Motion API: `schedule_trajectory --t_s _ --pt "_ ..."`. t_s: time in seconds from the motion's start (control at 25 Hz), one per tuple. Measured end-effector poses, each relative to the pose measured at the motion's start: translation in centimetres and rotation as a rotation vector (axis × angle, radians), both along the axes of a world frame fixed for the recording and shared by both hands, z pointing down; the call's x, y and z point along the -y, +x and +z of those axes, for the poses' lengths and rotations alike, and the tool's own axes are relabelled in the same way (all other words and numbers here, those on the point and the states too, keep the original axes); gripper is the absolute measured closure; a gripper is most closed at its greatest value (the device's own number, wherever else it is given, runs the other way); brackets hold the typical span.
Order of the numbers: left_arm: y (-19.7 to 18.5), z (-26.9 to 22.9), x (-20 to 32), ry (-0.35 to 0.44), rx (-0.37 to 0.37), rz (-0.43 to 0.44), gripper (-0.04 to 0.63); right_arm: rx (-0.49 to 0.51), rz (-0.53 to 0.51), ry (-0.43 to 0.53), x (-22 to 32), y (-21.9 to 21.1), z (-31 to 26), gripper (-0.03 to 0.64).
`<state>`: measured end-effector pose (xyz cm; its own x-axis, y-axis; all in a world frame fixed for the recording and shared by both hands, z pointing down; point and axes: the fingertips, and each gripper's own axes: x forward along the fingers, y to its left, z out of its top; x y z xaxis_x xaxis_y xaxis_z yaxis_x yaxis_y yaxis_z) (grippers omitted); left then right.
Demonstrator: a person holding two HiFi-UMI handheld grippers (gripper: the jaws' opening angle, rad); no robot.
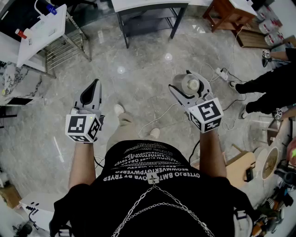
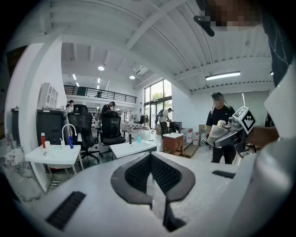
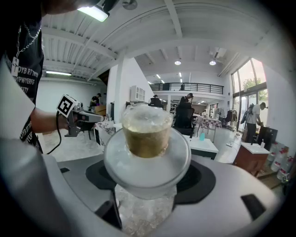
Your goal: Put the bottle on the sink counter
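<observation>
In the head view my right gripper (image 1: 186, 89) is shut on a frosted clear bottle (image 1: 190, 84) with a tan, cork-like top, held over the marble floor. The right gripper view looks along the bottle (image 3: 147, 150), which sits between the two dark pads (image 3: 200, 181) and hides the gap. My left gripper (image 1: 95, 87) is shut and empty, level with the right one at the left. A white sink counter (image 1: 44, 28) with a faucet and small bottles stands at the far left; the left gripper view shows the same sink counter (image 2: 53, 156) ahead.
A second white sink top (image 2: 132, 148) stands on a dark frame (image 1: 148, 18) straight ahead. A person in black (image 1: 268, 88) stands to the right. A power strip with a cable (image 1: 222, 73) lies on the floor. A wooden stool (image 1: 229, 11) and office chairs (image 2: 111, 129) stand farther back.
</observation>
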<state>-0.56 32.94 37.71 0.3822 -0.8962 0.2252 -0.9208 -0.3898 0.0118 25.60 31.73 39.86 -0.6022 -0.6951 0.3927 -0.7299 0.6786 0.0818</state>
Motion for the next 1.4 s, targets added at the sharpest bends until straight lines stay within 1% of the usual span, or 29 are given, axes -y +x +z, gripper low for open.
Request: schedule_trajectory --t_s 0.08,0.16,0.24,0.32,0.4,0.6,0.68,0.76,0.84,0.92,1.0,1.08,1.24,1.4 --pt "1.3 -0.2 -2.4 0.006 -0.002 -0.008 0.589 0.009 -0.017 -0.003 -1.9 0.7 0.2 0.282" --pt "2.2 0.2 -4.5 -0.008 -0.010 -0.020 0.590 0.024 -0.035 -0.002 -3.7 1.1 0.2 0.282" --pt "2.5 0.8 -6.3 -0.028 -0.004 -0.038 0.589 0.056 -0.053 0.001 -5.1 1.1 -0.1 0.284" --pt "2.3 0.7 -7.7 -0.028 0.014 -0.048 0.589 0.094 -0.051 -0.002 -6.2 0.8 -0.5 0.284" --pt "1.2 0.4 -8.7 -0.019 0.023 -0.066 0.589 0.113 -0.044 0.002 -6.5 0.0 -0.7 0.284" --pt "-3.4 1.1 -9.7 -0.012 0.032 -0.152 0.589 0.110 -0.048 0.054 -5.5 -3.4 -1.3 0.284" --pt "-5.0 0.1 -8.2 0.018 0.041 -0.161 0.590 0.109 -0.040 0.084 -4.1 -5.0 -2.2 0.284" --pt "-6.4 -1.5 -5.9 0.065 0.066 -0.151 0.589 0.107 -0.036 0.111 -2.4 -6.8 -3.3 0.284" --pt "-7.4 -3.0 -3.5 0.112 0.104 -0.125 0.589 0.094 -0.035 0.127 -0.5 -8.9 -3.7 0.284" --pt "-8.2 -4.0 -1.1 0.147 0.130 -0.092 0.589 0.091 -0.027 0.123 1.5 -10.7 -3.8 0.284" --pt "-9.3 -4.9 1.7 0.171 0.110 -0.066 0.589 0.114 -0.016 0.106 3.8 -12.3 -3.8 0.284" --pt "-10.6 -5.6 4.6 0.186 0.090 -0.053 0.589 0.132 -0.013 0.092 6.3 -14.0 -3.4 0.284" --pt "-13.0 -5.5 9.0 0.190 0.128 -0.015 0.589 0.154 -0.022 0.099 10.2 -17.2 -3.4 0.284" --pt "-16.4 -5.3 12.5 0.190 0.133 -0.001 0.589 0.154 0.005 0.099 14.1 -20.2 -3.9 0.284"
